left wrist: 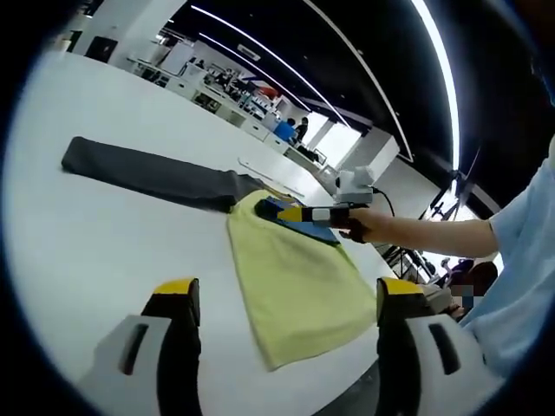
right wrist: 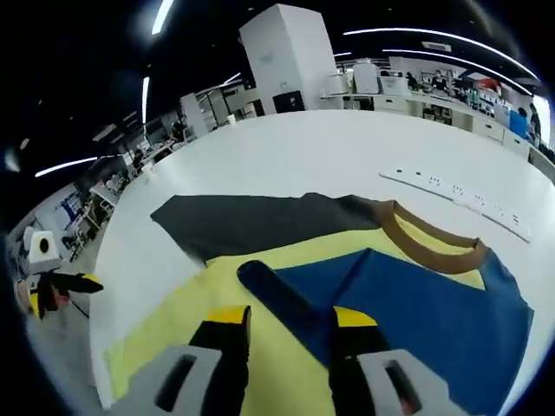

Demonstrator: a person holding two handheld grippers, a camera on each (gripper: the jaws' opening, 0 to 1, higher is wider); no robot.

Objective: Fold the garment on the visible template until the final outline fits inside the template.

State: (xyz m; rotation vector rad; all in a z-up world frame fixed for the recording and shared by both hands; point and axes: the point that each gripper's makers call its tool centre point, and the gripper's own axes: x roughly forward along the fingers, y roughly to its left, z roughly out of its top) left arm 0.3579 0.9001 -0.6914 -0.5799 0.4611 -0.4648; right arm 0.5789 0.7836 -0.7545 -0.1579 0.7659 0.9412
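The white table [left wrist: 104,251] spreads widest, and on it lies the garment [left wrist: 295,277], a shirt of several colours: a pale yellow body, a dark grey sleeve [left wrist: 147,173] stretched flat toward the far side, a blue panel [right wrist: 416,312] and a brown collar [right wrist: 434,247] curving above the blue. In the right gripper view a blue sleeve [right wrist: 277,299] is folded in across the yellow, running diagonally toward the camera. A long white strip with small marks [right wrist: 460,199] lies on the table beyond the collar, apart from the shirt. No template outline can be made out beneath the cloth. In the left gripper view a person's bare forearm reaches in from the right, the hand [left wrist: 360,227] wrapped around the right gripper [left wrist: 299,213], whose yellow-tipped jaws point level over the blue part of the shirt. Seen from its own camera, the right gripper [right wrist: 290,325] has its jaws set a little apart on either side of the near end of the blue sleeve; whether they pinch it cannot be told. The left gripper [left wrist: 286,299] hangs above the near edge of the yellow cloth, jaws wide apart, holding nothing.
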